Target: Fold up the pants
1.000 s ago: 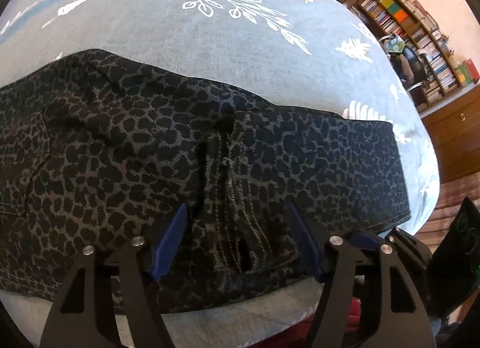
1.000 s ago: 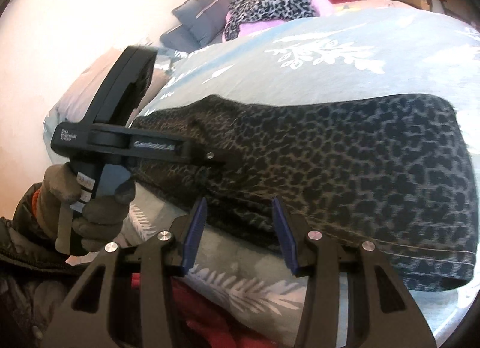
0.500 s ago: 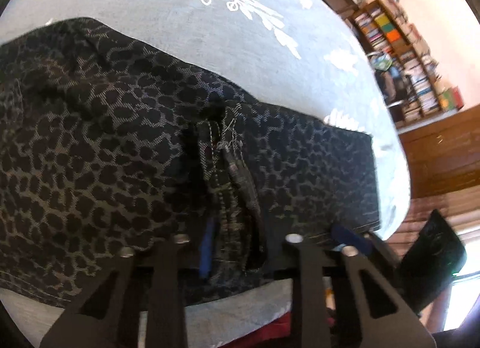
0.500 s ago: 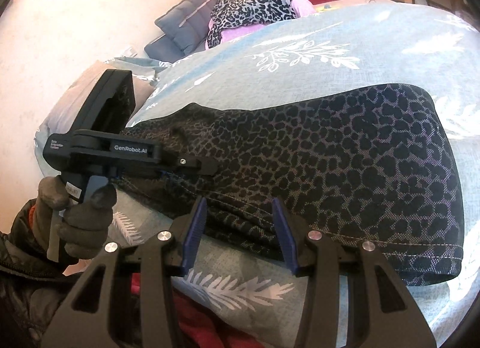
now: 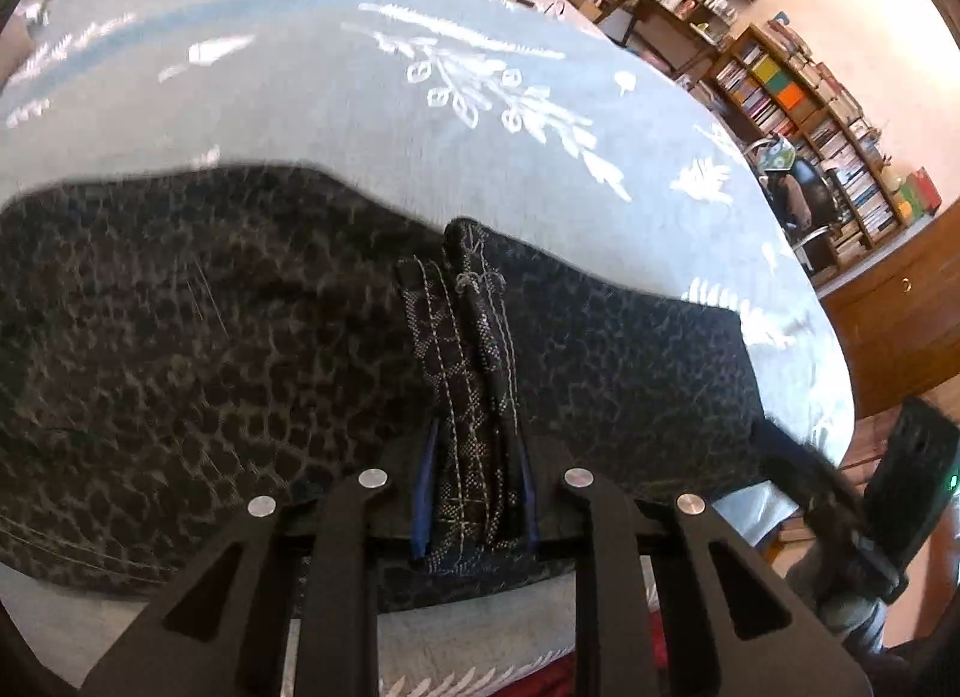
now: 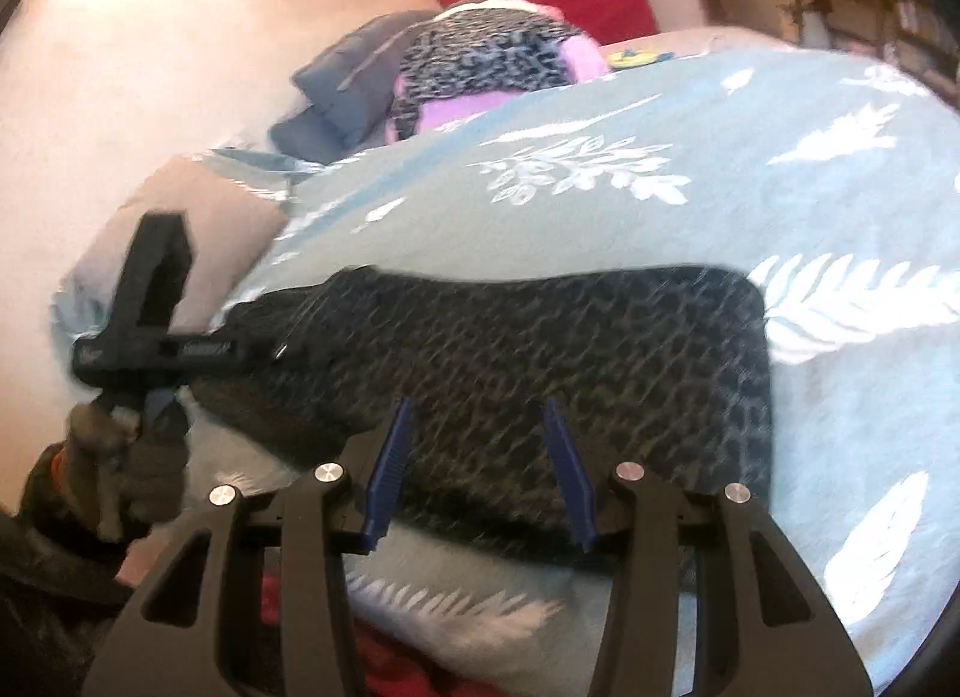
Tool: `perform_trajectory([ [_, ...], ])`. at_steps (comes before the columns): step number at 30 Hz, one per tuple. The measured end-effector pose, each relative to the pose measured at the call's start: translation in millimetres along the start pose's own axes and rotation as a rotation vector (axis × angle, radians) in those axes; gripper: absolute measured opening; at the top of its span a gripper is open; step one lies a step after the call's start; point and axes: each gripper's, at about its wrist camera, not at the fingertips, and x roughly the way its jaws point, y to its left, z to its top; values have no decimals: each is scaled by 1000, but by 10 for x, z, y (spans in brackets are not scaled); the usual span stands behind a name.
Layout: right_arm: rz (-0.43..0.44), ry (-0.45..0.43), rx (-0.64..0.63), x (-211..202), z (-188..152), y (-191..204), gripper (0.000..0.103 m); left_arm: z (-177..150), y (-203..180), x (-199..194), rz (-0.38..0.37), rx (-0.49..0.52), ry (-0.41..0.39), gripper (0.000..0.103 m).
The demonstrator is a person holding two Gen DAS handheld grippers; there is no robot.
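Note:
Dark leopard-print pants lie across the pale blue bedcover, close to its near edge. My left gripper is shut on a stitched fold of the pants, which stands up in a ridge between the blue pads. The right wrist view shows the left gripper held by a gloved hand at the left end of the pants. My right gripper is open over their near edge. Fabric lies between its pads without being pinched. In the left wrist view the right gripper is a blur.
Pillows and a heap of leopard and pink cloth lie at the head of the bed. Bookshelves and a wooden cabinet stand beyond the bed's right side. Red cloth shows below the near edge.
My left gripper has shut on the stitched fold and lifted it, drawing the pants up into a ridge. The right gripper has risen slightly, jaws unchanged.

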Motion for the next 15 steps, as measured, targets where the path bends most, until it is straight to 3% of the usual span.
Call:
perform_trajectory([
  [5, -104, -32, 23, 170, 140, -115, 47, -105, 59, 135, 47, 8, 2, 22],
  [9, -162, 45, 57, 468, 74, -314, 47, -121, 21, 242, 65, 6, -3, 28],
  [11, -177, 43, 31, 523, 17, -311, 47, -130, 33, 246, 57, 6, 3, 29],
  [13, -200, 43, -9, 535, -4, -253, 47, -106, 63, 195, 53, -6, 0, 36],
  [15, -199, 46, 5, 530, 10, -246, 47, -89, 143, 31, 88, -16, -43, 52],
])
